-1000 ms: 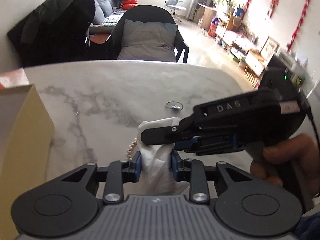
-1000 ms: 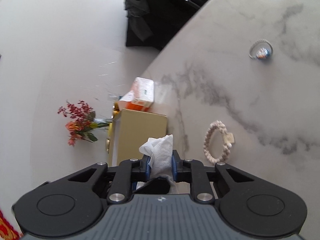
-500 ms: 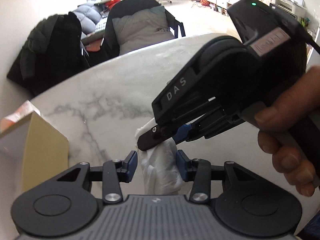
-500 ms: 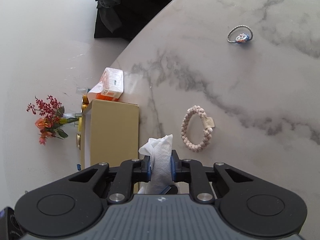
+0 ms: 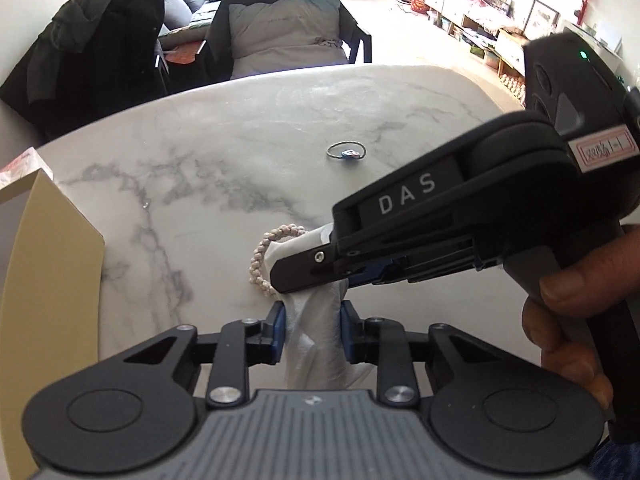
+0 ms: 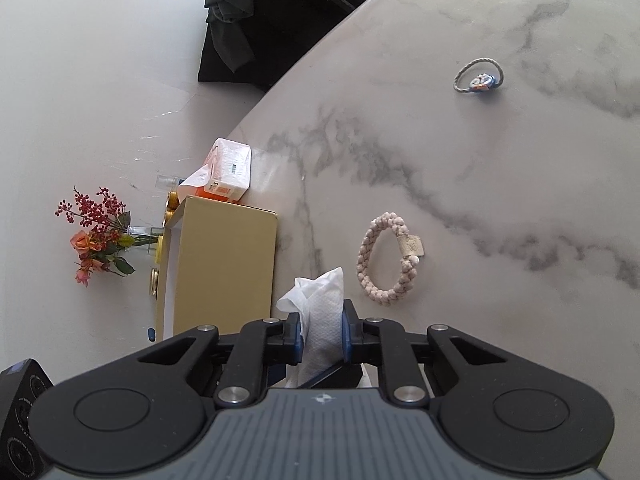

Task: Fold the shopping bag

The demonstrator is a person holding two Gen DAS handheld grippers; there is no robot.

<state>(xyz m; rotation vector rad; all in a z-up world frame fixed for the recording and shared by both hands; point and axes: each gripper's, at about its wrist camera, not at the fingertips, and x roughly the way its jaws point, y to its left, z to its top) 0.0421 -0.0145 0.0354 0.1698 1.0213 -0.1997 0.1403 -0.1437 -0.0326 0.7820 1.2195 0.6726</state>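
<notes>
Above the tabletop's (image 5: 280, 128) near edge: shopping bag (image 5: 316, 340), bunched; left gripper (image 5: 313, 330) re-clamped, right gripper (image 6: 322, 334) still pinching; fold continuing.

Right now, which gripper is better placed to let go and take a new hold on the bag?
Left, probably. The left gripper holds the bag lower down, while the right gripper pinches its upper end and can keep it steady. Both are shut on it.

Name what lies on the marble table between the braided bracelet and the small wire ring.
Nothing: in the right wrist view, only bare marble table lies between the braided bracelet and the wire ring. The left wrist view agrees.
</notes>
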